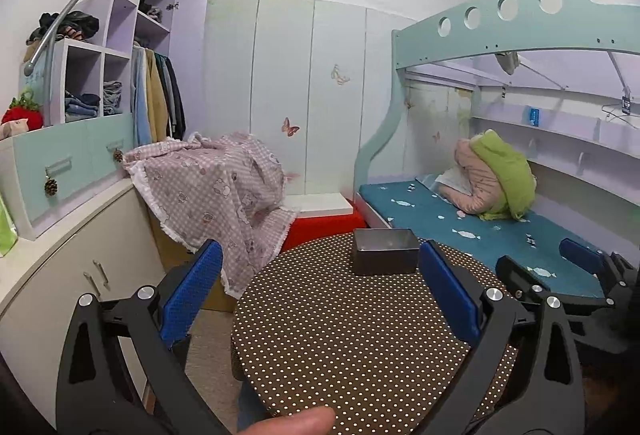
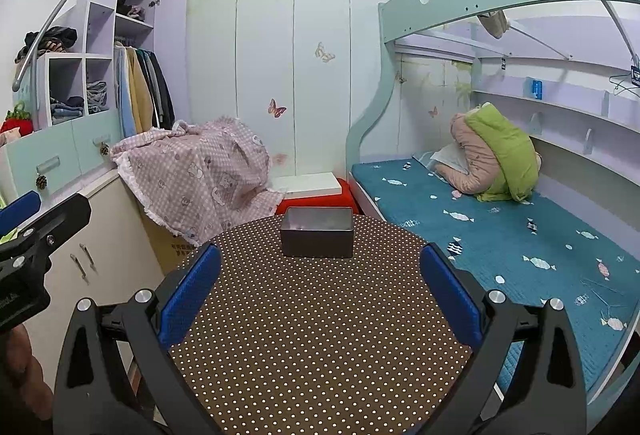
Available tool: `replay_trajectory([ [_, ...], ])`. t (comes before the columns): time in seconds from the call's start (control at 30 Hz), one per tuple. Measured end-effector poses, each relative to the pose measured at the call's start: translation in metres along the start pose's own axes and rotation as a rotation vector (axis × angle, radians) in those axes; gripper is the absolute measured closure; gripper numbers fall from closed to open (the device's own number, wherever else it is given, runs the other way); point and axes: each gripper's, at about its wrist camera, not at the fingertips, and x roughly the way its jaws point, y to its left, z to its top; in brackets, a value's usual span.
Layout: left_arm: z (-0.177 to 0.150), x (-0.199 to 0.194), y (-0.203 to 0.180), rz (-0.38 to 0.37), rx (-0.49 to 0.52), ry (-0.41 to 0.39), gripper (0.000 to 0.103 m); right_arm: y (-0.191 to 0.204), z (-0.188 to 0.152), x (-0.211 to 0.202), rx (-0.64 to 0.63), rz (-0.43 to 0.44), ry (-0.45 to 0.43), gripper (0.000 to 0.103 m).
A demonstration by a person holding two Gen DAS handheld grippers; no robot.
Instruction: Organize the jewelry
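Claws wide open above the dotted table

Left gripper (image 1: 320, 295) spreads its blue pads (image 1: 192, 295) wide, holding nothing, above the polka-dot table (image 1: 340, 335). Right gripper (image 2: 320, 295) is likewise spread wide and empty-handed. A grey tin box (image 2: 317, 237) sits at the table's far edge, ahead of both, well apart from the pads.

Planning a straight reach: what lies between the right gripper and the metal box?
Only bare polka-dot tabletop lies between the open right gripper and the metal box, as the right wrist view shows.
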Motion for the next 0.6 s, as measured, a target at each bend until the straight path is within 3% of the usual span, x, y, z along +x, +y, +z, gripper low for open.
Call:
replay_trajectory([
  [0.27,-0.0011,-0.0029,-0.0024,-0.036,-0.007,-0.019,0.005,-0.0008,-0.0012,0.0009,0.006,0.002,0.004,0.007],
  [0.6,-0.0011,0.0008,-0.0005,-0.014,-0.022,0.003,0.005,-0.0039,-0.0026,-0.0003,0.015,0.003,-0.001,0.007],
])
